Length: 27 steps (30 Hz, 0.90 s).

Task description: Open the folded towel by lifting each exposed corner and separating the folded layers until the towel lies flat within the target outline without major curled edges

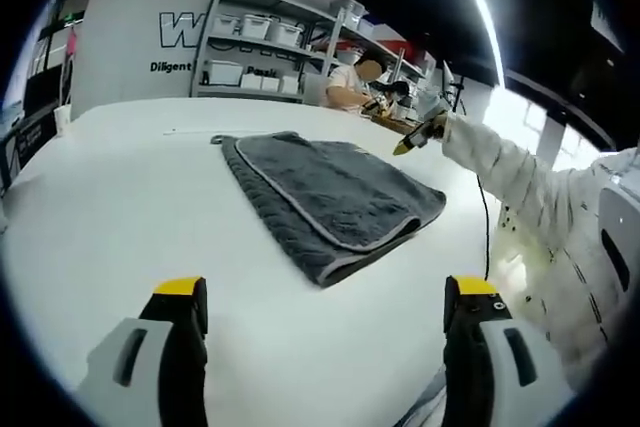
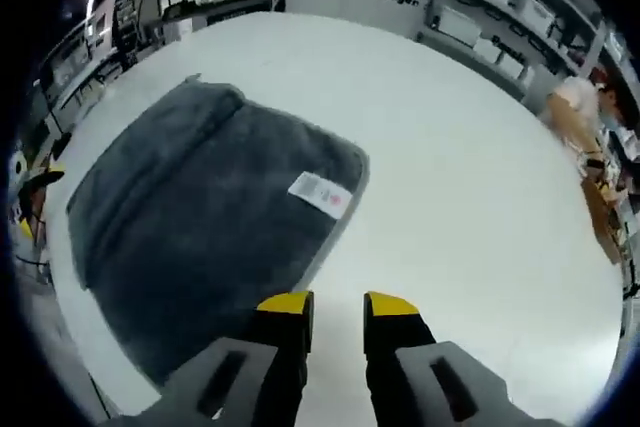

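Two jaws of the left gripper (image 1: 328,299) stand spread wide apart in the left gripper view, holding nothing, well short of the towel (image 1: 330,197). The grey towel lies folded on the white table (image 1: 110,217), its stacked layers visible along the near edge, with a small loop at its far corner. The right gripper (image 1: 412,139) enters from the right, held above the towel's far side by a person in a white sleeve (image 1: 500,172). In the right gripper view, that gripper's yellow-tipped jaws sit close together with a narrow gap, gripping nothing, just over the towel's near edge; a white care label (image 2: 320,194) lies on top. Judged from this, unfolding has not begun: no corner is lifted, and all layers remain to be separated.
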Each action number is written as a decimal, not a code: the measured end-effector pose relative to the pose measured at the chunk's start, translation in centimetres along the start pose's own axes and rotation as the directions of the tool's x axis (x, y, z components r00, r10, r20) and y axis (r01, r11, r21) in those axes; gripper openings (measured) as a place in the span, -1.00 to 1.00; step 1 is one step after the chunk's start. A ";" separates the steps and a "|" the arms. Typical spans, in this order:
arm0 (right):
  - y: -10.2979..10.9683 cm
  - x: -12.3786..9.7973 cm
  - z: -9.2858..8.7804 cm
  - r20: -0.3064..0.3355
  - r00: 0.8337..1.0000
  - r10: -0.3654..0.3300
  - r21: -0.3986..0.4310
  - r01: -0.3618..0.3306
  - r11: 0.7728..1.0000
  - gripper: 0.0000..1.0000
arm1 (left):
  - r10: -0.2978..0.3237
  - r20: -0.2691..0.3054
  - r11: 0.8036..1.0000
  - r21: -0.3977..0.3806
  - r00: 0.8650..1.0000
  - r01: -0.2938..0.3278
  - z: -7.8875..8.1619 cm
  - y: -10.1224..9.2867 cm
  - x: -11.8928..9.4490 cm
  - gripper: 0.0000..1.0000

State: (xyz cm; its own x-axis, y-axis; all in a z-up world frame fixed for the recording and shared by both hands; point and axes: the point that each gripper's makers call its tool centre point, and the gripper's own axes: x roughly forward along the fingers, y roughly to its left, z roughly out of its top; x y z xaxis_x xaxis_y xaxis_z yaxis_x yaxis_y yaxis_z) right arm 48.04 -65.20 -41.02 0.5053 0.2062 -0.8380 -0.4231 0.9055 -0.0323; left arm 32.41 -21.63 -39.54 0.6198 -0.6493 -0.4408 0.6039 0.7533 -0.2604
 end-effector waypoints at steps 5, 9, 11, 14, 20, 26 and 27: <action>3.1 -1.8 -4.8 -0.031 0.997 0.064 -0.026 -0.065 0.998 -0.57 | -0.019 0.001 1.000 0.008 1.000 0.019 0.2 -0.4 0.2 0.94; 4.6 -2.5 -6.8 -0.043 0.997 0.063 -0.021 -0.064 0.998 -0.59 | -0.029 0.005 0.999 0.018 1.000 0.029 0.5 -0.7 0.2 0.94; 5.3 -2.6 -7.9 -0.078 0.995 0.063 -0.048 -0.067 0.997 -0.58 | -0.034 0.006 0.999 0.023 0.999 0.034 0.6 -0.8 0.2 0.94; 6.6 -2.6 -8.8 -0.098 0.992 0.083 -0.061 -0.089 0.994 -0.54 | -0.041 0.005 0.999 0.028 0.999 0.041 0.6 -1.0 0.2 0.94; 7.2 -2.5 -9.7 -0.116 0.990 0.080 -0.067 -0.088 0.994 -0.55 | -0.047 -0.001 0.998 0.028 0.999 0.047 0.4 -1.0 0.2 0.94; 6.8 -2.4 -10.0 -0.122 0.990 0.064 -0.065 -0.072 0.995 -0.49 | -0.044 -0.003 0.999 0.024 0.999 0.044 0.2 -0.9 0.2 0.94; 6.9 -2.4 -10.0 -0.120 0.991 0.063 -0.067 -0.071 0.995 -0.50 | -0.043 -0.004 0.999 0.024 0.999 0.043 0.2 -0.9 0.2 0.94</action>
State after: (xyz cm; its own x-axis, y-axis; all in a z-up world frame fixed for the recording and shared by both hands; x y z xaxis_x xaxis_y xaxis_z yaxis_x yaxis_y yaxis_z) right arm 36.40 -63.18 -44.63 0.3834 0.2164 -0.8979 -0.5076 0.8616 -0.0091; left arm 32.11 -22.45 -39.26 0.5910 -0.6806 -0.4330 0.6420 0.7218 -0.2585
